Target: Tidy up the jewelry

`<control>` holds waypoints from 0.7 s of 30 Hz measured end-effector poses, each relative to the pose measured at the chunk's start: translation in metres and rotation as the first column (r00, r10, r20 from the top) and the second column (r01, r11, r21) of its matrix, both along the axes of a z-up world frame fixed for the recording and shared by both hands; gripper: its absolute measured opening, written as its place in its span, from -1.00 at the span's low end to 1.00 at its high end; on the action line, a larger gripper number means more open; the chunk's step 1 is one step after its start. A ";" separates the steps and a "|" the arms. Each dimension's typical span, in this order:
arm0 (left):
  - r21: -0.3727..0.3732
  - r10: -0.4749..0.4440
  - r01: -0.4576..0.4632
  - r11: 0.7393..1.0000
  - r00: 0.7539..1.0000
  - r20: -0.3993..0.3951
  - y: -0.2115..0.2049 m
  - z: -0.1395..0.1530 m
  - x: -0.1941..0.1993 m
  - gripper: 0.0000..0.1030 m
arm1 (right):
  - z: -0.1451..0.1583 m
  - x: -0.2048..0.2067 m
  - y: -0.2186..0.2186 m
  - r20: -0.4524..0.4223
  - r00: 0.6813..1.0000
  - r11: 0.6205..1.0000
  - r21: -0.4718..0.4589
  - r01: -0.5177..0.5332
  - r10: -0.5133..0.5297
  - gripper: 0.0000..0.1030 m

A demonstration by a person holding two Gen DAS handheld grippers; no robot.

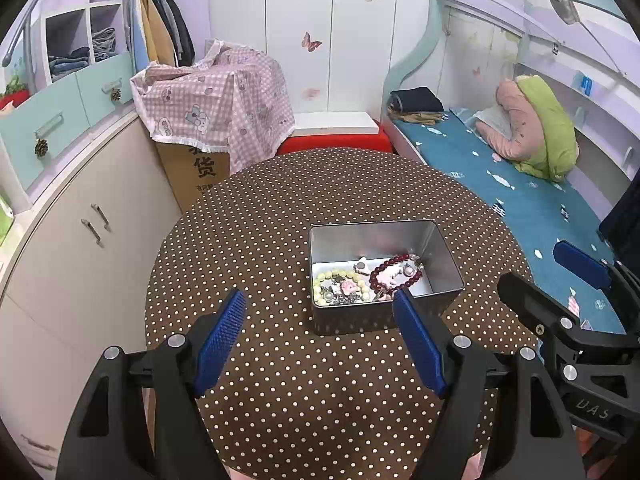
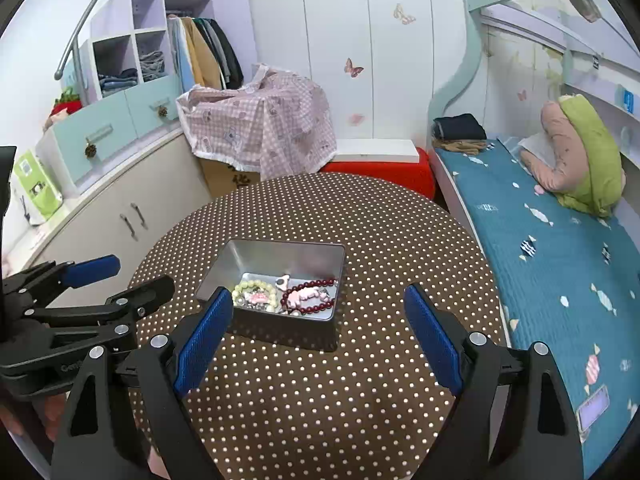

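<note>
An open metal tin [image 1: 440, 256] [image 2: 320, 330] stands on the round brown polka-dot table [image 1: 280, 380] [image 2: 360, 400]. Inside lie a dark red bead bracelet [image 1: 416, 278] [image 2: 320, 307], a pale green bead bracelet [image 1: 320, 280] [image 2: 256, 286], pink and white charms and small metal pieces. My left gripper [image 1: 320, 300] is open and empty, just in front of the tin. My right gripper [image 2: 320, 294] is open and empty, also in front of the tin. Each gripper shows at the edge of the other's view: the right one [image 1: 560, 276] and the left one [image 2: 124, 274].
A bed with a blue sheet [image 1: 520, 184] [image 2: 560, 248] runs along the right. A red stool [image 1: 336, 146] [image 2: 384, 174] stands behind the table. A box under a pink checked cloth [image 1: 216, 100] [image 2: 260, 120] and cabinets [image 1: 80, 232] stand to the left.
</note>
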State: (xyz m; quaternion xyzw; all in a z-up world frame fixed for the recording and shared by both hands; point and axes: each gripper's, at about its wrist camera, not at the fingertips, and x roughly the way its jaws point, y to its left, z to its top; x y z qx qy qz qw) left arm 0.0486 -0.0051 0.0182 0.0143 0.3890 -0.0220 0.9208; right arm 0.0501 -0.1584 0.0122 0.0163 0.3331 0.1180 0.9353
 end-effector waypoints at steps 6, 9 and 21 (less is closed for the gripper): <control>0.004 -0.015 0.015 1.000 1.000 -0.007 -0.001 0.000 0.001 0.43 | 0.000 0.000 0.000 -0.001 1.000 1.000 0.002 0.000 0.000 0.64; 0.001 -0.017 0.017 1.000 1.000 -0.013 -0.002 -0.001 0.002 0.43 | -0.001 0.000 0.000 -0.003 1.000 1.000 0.012 -0.008 0.008 0.64; 0.019 -0.003 0.003 1.000 1.000 -0.004 -0.005 -0.004 0.002 0.43 | -0.003 0.001 -0.004 -0.011 1.000 1.000 0.011 -0.004 0.004 0.64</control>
